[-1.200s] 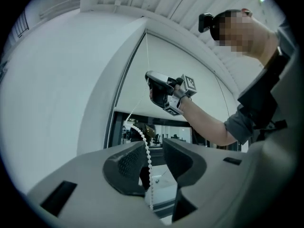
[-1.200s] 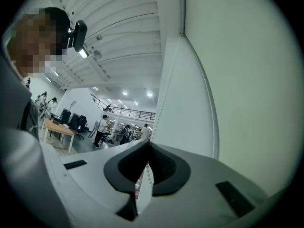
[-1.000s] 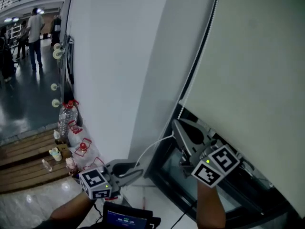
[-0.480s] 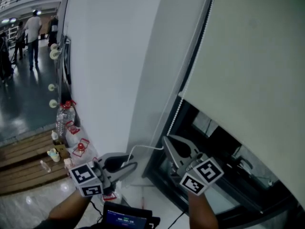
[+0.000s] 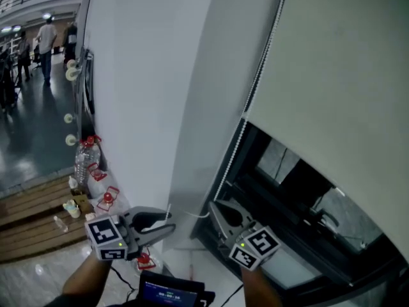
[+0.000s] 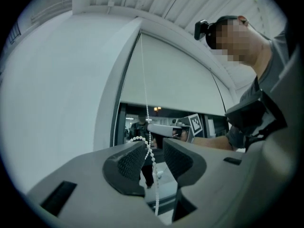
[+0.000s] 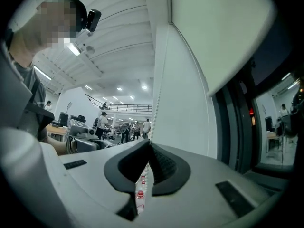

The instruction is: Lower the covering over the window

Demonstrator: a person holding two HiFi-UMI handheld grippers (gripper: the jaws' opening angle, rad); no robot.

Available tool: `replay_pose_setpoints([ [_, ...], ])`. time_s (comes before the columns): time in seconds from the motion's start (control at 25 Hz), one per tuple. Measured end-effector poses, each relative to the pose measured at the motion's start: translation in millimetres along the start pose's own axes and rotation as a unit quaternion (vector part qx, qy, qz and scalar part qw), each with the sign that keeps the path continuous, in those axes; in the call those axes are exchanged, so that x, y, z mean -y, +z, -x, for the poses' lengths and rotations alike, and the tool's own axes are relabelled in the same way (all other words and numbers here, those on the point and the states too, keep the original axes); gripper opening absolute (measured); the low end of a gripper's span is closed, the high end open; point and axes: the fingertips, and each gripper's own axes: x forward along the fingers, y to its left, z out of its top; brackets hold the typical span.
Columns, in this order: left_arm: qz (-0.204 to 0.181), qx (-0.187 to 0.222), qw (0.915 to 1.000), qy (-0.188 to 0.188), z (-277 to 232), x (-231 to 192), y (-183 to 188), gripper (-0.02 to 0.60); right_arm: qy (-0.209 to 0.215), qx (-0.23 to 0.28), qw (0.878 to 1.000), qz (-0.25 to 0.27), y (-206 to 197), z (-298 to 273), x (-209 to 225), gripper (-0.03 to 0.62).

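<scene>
Cream blind (image 5: 332,75), white chain (image 5: 255,82), black frame (image 5: 275,194), white wall (image 5: 140,75); left cube (image 5: 105,238) and right cube (image 5: 254,248) show black-and-white square markers

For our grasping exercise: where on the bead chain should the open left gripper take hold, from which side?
Likely the slack strand of the bead chain hanging between the left gripper's jaws, closing crosswise from its sides: thin and vertical, its beads resist slipping. The right gripper pinches the taut run.

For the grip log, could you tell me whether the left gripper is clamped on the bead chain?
No, the left gripper has its jaws apart, and the bead chain hangs loose between them.
</scene>
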Motion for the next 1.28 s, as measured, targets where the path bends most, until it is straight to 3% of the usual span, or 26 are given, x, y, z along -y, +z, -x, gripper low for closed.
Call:
replay_pose_setpoints([
  [0.16,-0.004,-0.043,0.9989,0.017,14,-7,-22,0.124,-0.005,0.014,1.000,-0.013,-9,5,-2,0.002],
  [0.32,0.038,-0.017,0.9988,0.026,27,-14,-16,0.140,-0.001,0.004,1.000,-0.008,-18,4,-7,0.002],
  [0.52,0.020,-0.011,0.9994,0.027,28,-16,1,0.141,-0.003,-0.002,1.000,-0.012,-33,4,-9,0.002],
  [0.64,0.040,-0.012,0.9991,0.012,35,-14,-1,0.141,-0.008,-0.005,1.000,-0.015,-43,4,-9,0.003],
  [0.76,0.052,-0.044,0.9974,-0.025,37,-3,-20,0.141,-0.012,-0.010,1.000,-0.021,-52,6,-5,0.003],
  [0.92,0.030,-0.101,0.9944,-0.008,52,-6,-49,0.141,-0.011,-0.018,1.000,-0.023,-60,7,-5,0.003],
  [1.08,0.032,-0.152,0.9870,-0.040,79,4,-74,0.141,-0.009,-0.024,0.999,-0.026,-68,8,-8,0.003],
  [1.2,0.046,-0.160,0.9854,-0.033,92,3,-80,0.141,-0.004,-0.030,0.999,-0.022,-75,6,-13,0.003],
  [1.28,0.040,-0.143,0.9888,-0.012,93,-5,-74,0.141,-0.003,-0.032,0.999,-0.020,-79,4,-15,0.003],
])
